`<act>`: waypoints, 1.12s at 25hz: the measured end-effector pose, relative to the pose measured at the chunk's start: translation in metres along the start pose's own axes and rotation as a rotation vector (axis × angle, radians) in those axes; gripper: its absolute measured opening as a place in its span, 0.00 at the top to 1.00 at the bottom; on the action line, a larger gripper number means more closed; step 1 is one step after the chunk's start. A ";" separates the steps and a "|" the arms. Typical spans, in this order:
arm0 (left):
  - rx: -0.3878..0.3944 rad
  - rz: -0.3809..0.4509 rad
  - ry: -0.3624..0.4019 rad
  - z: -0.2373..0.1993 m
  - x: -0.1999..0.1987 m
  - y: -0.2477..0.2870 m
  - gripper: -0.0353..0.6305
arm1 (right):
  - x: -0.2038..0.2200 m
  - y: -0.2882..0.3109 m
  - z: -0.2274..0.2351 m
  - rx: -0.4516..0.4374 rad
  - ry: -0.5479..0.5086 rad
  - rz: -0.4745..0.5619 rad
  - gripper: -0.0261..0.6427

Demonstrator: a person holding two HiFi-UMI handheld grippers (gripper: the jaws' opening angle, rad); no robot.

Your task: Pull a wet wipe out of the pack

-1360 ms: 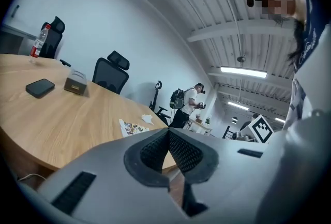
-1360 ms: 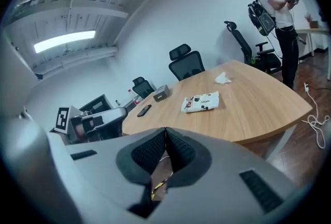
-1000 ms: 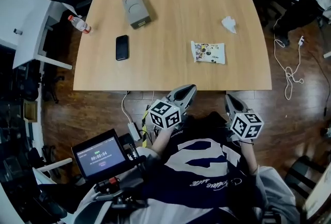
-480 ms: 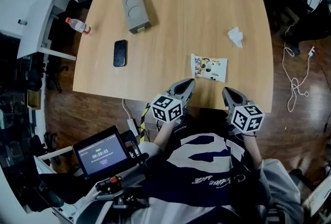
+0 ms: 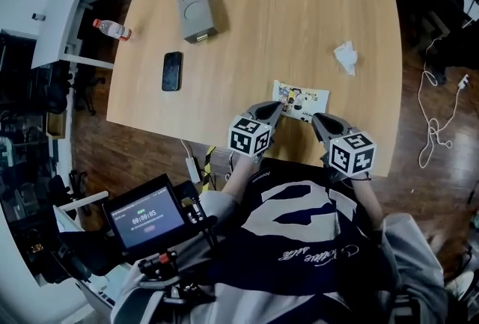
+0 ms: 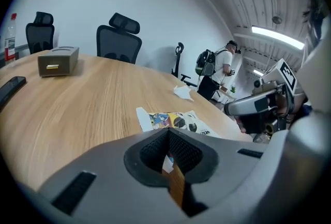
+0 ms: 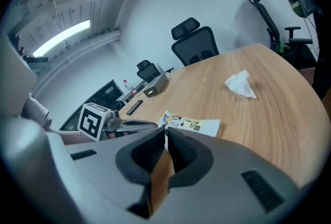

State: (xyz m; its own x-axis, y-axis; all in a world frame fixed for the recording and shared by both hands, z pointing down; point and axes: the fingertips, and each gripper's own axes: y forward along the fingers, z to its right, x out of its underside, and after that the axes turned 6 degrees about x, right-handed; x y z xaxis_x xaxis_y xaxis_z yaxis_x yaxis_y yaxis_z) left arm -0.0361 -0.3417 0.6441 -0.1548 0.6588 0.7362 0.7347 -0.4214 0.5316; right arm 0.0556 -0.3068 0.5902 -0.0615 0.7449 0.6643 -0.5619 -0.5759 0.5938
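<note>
One pack of wet wipes (image 5: 301, 99) lies flat on the table (image 5: 299, 8), close to the edge nearest to me. It has bright pictures on top, and it looks shut, with no wipe sticking out. My left claw (image 5: 275, 107) points at the left end of the pack. From above its tip sits right at that end, but I cannot tell if it touches. In the left gripper view the pack (image 6: 176, 121) is just in front of my left claw (image 6: 168, 132). That claw's two jaws are pressed together and hold nothing. My right claw (image 5: 318, 119) is just beside the pack's near side, more to the right. In the right gripper view the pack (image 7: 191, 124) lies just past my right claw (image 7: 166, 132). That claw is closed too, and it holds nothing. My two claws are near each other, with the pack in front of them both. Farther off to the right lies a crumpled white tissue (image 5: 346, 57). Well away to the left are a black phone (image 5: 171, 70) and a grey box (image 5: 196, 10). A bottle (image 5: 112, 29) lies off the table's left side.
</note>
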 end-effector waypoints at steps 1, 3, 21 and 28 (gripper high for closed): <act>-0.004 -0.010 -0.001 -0.001 0.000 0.004 0.94 | -0.002 0.003 0.000 -0.010 -0.009 -0.008 0.96; -0.012 -0.023 -0.002 -0.003 -0.001 0.010 0.94 | -0.006 0.010 0.001 -0.022 -0.028 -0.022 0.96; -0.079 -0.059 0.041 -0.002 0.003 0.015 0.94 | 0.012 0.081 -0.004 0.007 -0.180 -0.245 0.87; -0.086 -0.064 0.060 -0.005 0.007 0.016 0.94 | 0.018 0.088 -0.005 -0.023 -0.201 -0.265 0.92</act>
State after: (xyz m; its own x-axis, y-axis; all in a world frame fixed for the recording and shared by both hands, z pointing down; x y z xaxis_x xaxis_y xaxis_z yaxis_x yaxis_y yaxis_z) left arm -0.0287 -0.3474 0.6599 -0.2409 0.6485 0.7221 0.6629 -0.4335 0.6105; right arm 0.0015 -0.3424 0.6521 0.2524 0.7852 0.5655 -0.5552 -0.3611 0.7492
